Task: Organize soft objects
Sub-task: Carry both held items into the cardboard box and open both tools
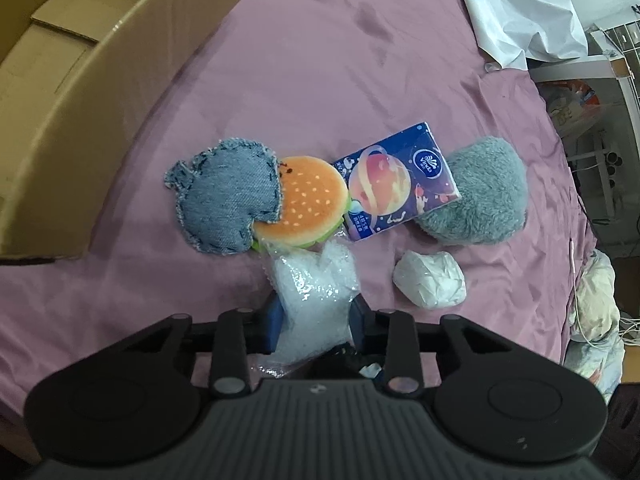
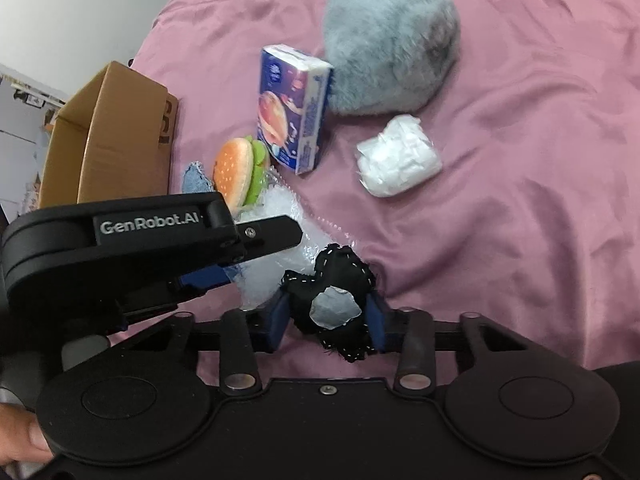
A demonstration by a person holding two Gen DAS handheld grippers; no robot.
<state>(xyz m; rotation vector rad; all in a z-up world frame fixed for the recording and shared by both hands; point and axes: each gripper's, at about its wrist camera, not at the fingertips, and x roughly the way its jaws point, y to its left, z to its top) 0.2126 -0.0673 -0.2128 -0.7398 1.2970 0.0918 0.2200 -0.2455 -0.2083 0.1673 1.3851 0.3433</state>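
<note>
- My left gripper points steeply down at a pink sheet; its blue pads press both sides of a crinkly clear bag, so it holds the bag.
- My right gripper sits just beside it, its pads closed on a black stitched toy with a grey patch. I judge both grips are made low on the sheet so each piece can be lifted together.
- A cardboard box stands open to the left, probably where the soft things go.
- Waiting on the sheet: a denim patch overlapping a burger toy, which touches the bag's far edge.
- A tissue pack leans on a grey fluffy cushion; it is propped, so it may tip if the cushion moves.
- A white wad lies apart, near the cushion.
- A hand shows at the lower left corner of the right view.
</note>
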